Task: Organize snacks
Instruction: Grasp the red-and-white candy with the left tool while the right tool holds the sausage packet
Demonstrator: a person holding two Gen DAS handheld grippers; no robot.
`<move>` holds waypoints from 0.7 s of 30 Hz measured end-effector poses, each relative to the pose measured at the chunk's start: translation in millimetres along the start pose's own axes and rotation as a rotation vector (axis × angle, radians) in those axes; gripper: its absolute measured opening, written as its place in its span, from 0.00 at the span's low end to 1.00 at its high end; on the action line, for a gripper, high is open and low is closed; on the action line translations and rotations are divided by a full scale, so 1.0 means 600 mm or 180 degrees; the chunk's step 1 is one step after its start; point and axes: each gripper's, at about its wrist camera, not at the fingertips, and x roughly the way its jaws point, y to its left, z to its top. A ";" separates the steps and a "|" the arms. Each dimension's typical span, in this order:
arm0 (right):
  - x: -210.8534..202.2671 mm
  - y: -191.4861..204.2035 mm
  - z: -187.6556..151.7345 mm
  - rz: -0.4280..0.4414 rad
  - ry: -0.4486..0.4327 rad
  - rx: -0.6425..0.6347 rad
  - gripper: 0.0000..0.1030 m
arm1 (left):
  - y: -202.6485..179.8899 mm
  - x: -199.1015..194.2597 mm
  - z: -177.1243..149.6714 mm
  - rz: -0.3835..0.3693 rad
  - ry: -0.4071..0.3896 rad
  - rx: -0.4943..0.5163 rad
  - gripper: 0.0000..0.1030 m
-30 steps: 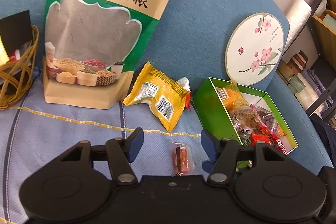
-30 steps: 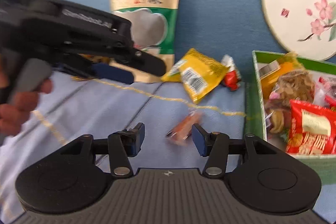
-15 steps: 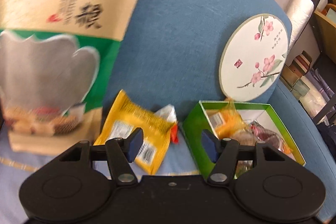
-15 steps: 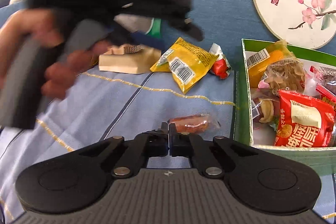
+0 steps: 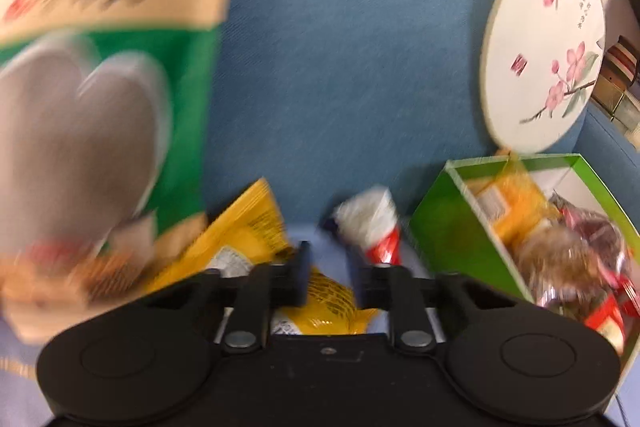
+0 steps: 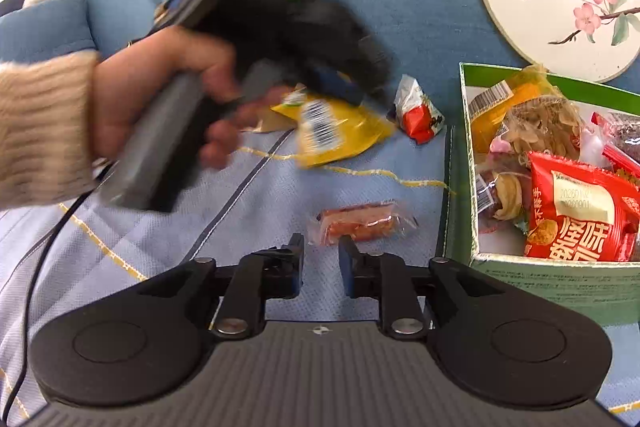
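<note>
My left gripper (image 5: 331,277) has its jaws partly closed around a corner of the yellow snack packet (image 5: 256,235), which lies on the blue cloth; whether they pinch it is unclear. It also shows in the right wrist view (image 6: 340,135) under the left gripper (image 6: 372,95). A small red-and-white snack (image 5: 376,227) lies beside it. My right gripper (image 6: 320,259) is open and empty, just short of a clear-wrapped sausage snack (image 6: 360,223). The green box (image 6: 466,163) at the right holds several snacks.
A large beige-and-green grain pouch (image 5: 92,67) leans on the blue sofa back at the left. A round floral fan (image 5: 544,51) leans behind the green box (image 5: 448,223). The person's hand and sleeve (image 6: 48,131) fill the left of the right wrist view.
My left gripper moved forward to the yellow packet and narrowed its jaws. My right gripper closed, drew back and reopened; the sausage snack stayed on the cloth.
</note>
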 end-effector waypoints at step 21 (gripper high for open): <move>0.025 0.028 0.003 -0.0084 -0.0138 -0.0473 0.72 | 0.017 -0.107 -0.026 -0.0413 -0.0239 -0.0425 1.00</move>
